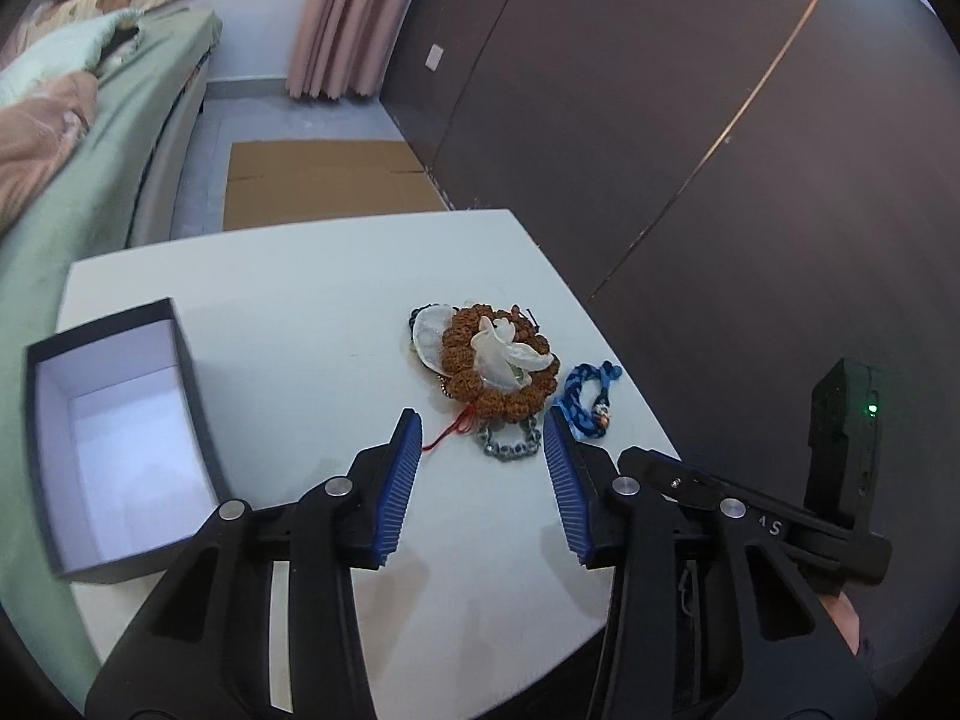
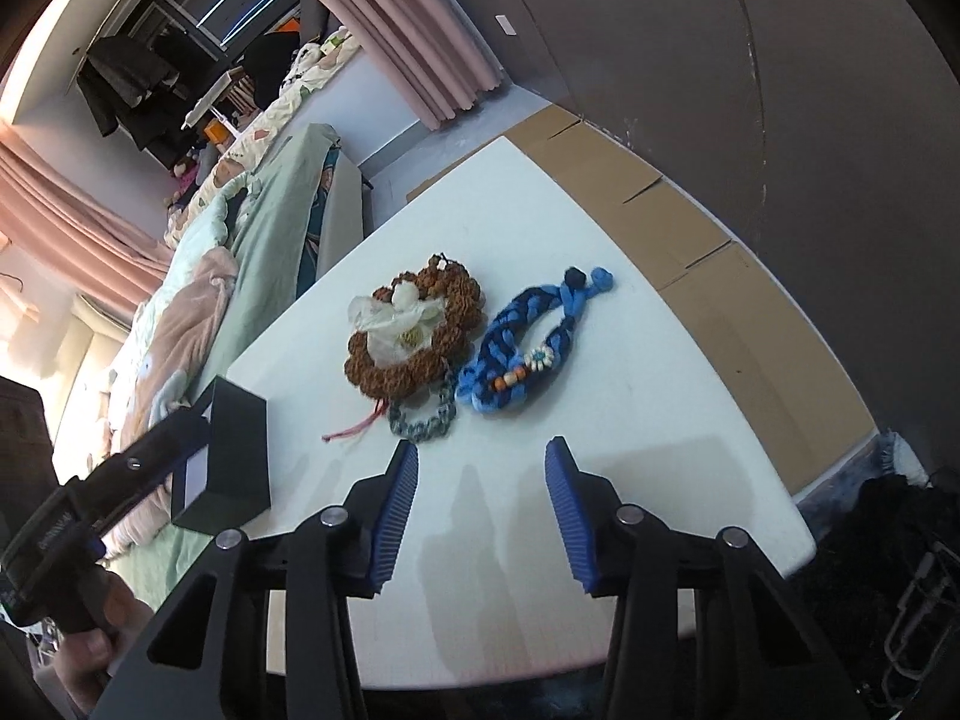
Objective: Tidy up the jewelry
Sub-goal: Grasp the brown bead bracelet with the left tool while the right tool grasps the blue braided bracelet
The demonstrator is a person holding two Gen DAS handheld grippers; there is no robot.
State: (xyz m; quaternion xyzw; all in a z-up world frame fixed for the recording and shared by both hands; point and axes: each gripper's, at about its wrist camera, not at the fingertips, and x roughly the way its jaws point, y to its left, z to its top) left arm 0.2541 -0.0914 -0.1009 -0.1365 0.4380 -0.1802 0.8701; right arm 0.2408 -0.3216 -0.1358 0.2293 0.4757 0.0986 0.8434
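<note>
A pile of jewelry lies on the white table (image 1: 288, 300): a brown beaded bracelet (image 1: 528, 396) with a white translucent piece (image 1: 504, 354) on top, a grey-green bead bracelet (image 1: 507, 444) with a red cord (image 1: 450, 429) under it, and a blue braided bracelet (image 1: 585, 399) to the right. My left gripper (image 1: 480, 426) is open just in front of the pile. An open dark box (image 1: 114, 420) with a white inside stands at the left. In the right wrist view my right gripper (image 2: 480, 456) is open and empty, short of the brown bracelet (image 2: 414, 330) and blue bracelet (image 2: 516, 336).
The table's right edge runs next to a dark wall (image 1: 720, 120). Flat cardboard (image 1: 324, 180) lies on the floor beyond the table. A bed with green bedding (image 1: 90, 150) runs along the left. The box (image 2: 234, 456) and the left gripper's body (image 2: 90, 510) show in the right wrist view.
</note>
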